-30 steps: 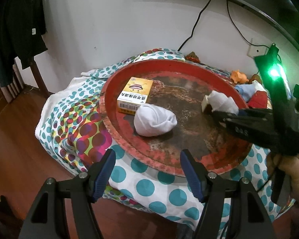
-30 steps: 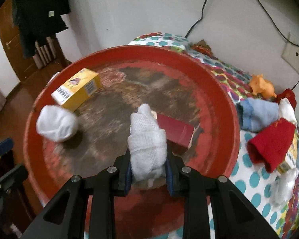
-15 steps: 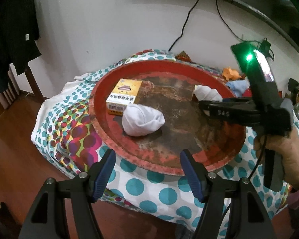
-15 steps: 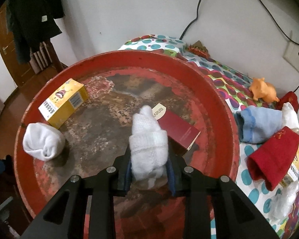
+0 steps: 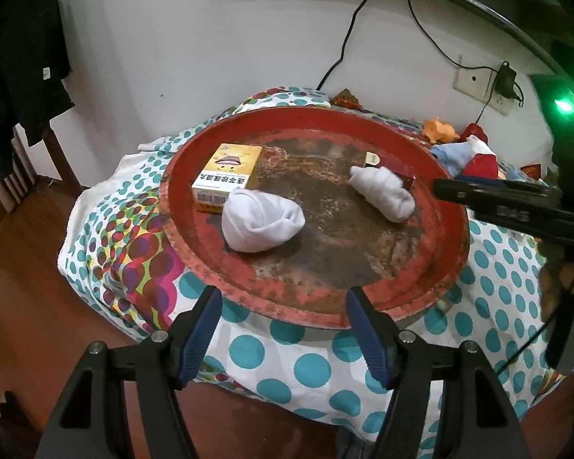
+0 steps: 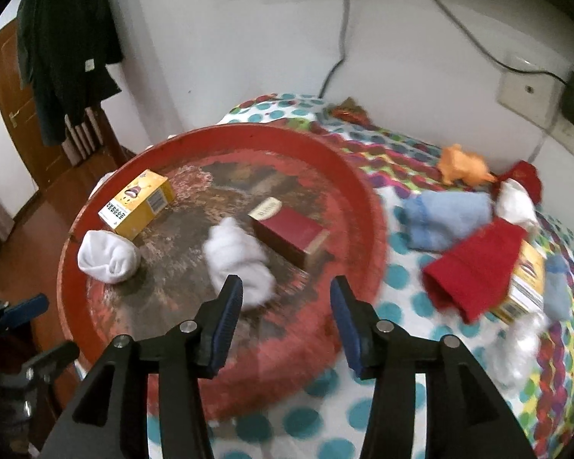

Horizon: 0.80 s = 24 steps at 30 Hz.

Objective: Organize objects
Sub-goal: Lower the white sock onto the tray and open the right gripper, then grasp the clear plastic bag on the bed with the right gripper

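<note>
Left wrist view: left gripper (image 5: 283,329) held wide, empty, before red tray (image 5: 432,298). Rolled white sock (image 5: 382,193) seen lying inside tray.

Right wrist view: right gripper (image 6: 286,315) jaws just opened, nothing gripped; sock (image 6: 237,252) left beside maroon box (image 6: 291,231).

Two white socks (image 6: 107,256) (image 6: 239,256), two boxes (image 6: 137,202) (image 6: 289,231) (all on one red tray (image 6: 363,206))

I saw a worn red tray (image 5: 445,176), white socks (image 5: 262,223), a yellow box (image 5: 225,176), and a teal-dotted white cloth (image 5: 310,367).
</note>
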Tool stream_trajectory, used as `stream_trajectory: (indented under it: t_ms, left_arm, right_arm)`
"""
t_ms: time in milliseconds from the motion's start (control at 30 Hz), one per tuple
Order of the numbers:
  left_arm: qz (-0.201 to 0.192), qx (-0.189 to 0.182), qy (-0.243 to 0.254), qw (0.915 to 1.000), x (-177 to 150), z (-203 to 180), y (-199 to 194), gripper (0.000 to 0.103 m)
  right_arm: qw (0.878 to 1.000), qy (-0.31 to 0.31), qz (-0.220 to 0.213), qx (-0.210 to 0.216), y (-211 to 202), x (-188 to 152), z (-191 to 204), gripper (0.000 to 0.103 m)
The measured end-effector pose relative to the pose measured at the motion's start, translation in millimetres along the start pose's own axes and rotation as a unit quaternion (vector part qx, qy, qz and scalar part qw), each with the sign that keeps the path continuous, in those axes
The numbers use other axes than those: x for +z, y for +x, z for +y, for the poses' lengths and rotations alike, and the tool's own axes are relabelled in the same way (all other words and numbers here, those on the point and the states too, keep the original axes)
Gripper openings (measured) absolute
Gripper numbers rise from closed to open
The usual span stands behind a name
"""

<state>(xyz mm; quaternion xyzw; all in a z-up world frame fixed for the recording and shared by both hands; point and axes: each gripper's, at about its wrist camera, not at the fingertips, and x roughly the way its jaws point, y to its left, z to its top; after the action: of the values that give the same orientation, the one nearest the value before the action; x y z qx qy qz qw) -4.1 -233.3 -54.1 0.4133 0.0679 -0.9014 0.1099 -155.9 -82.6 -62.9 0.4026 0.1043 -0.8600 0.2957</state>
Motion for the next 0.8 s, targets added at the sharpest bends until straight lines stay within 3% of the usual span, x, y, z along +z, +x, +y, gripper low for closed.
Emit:
stream_trajectory:
  t_ms: [233,433,567,800]
  left_arm:
    - [0.000,0.003,0.017,0.9998,-2.7,-12.3,-0.4,0.069]
    - [0.002,-0.007,0.032,0.9995,-7.3,-25.4,-0.5,0.069]
    - [0.001,-0.005,0.056,0.9984,-12.6,-39.2,0.5,0.069]
    - [-0.015,0.004,0.095,0.9954,-19.1,-64.8,-6.6,0.069]
  right_arm:
    - [0.997,0.061,-0.013,-0.045,-35.9,-34.0,-71.9,0.049]
    - [0.988,0.120,0.001,-0.095,-46.8,-66.0,-135.6,0.050]
    - [0.985,0.129,0.006,-0.111,-44.2,-71.1,-157.2,0.051]
    - [0.986,0.137,0.001,-0.098,-23.9,-64.1,-174.2,0.056]
